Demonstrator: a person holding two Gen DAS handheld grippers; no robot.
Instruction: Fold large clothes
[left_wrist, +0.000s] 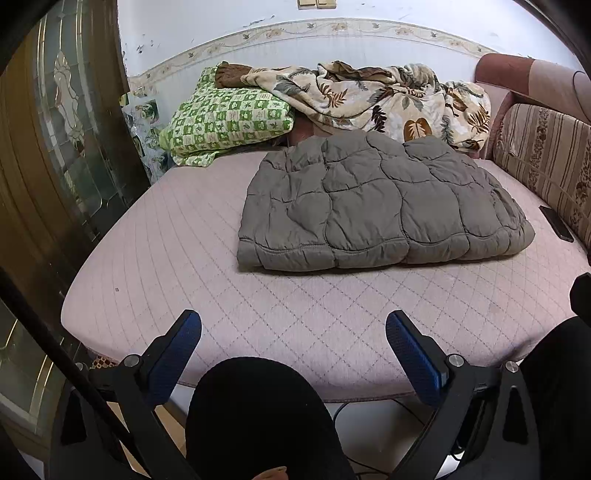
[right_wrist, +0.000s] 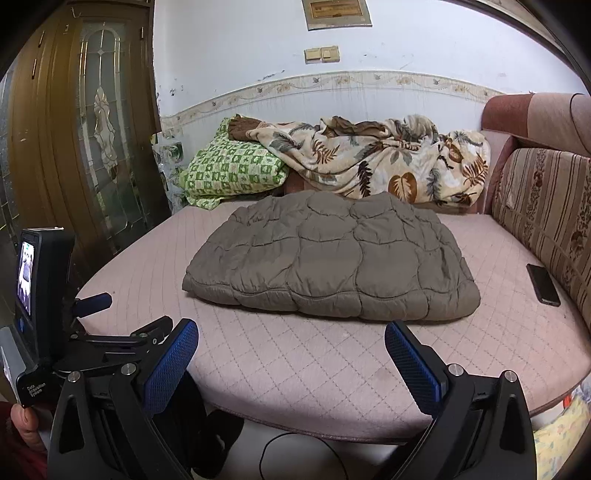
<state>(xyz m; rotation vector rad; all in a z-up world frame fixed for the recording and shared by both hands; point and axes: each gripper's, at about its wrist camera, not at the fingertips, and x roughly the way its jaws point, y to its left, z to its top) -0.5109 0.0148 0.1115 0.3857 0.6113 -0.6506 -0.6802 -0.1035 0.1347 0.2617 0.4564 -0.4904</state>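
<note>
your left gripper (left_wrist: 293, 328) and your right gripper (right_wrist: 291, 338) both hang with their blue-padded fingers spread wide and nothing between them, low over the near edge of the pale pink quilted mattress (right_wrist: 332, 354). the folded grey-brown puffy quilted jacket (right_wrist: 332, 266) lies flat straight ahead of both, well apart from the fingertips. beyond it sit a green checked pillow (right_wrist: 232, 170) and a crumpled cream leaf-print blanket (right_wrist: 388, 162), with a black phone (right_wrist: 543, 284) off to the right of your right gripper.
</note>
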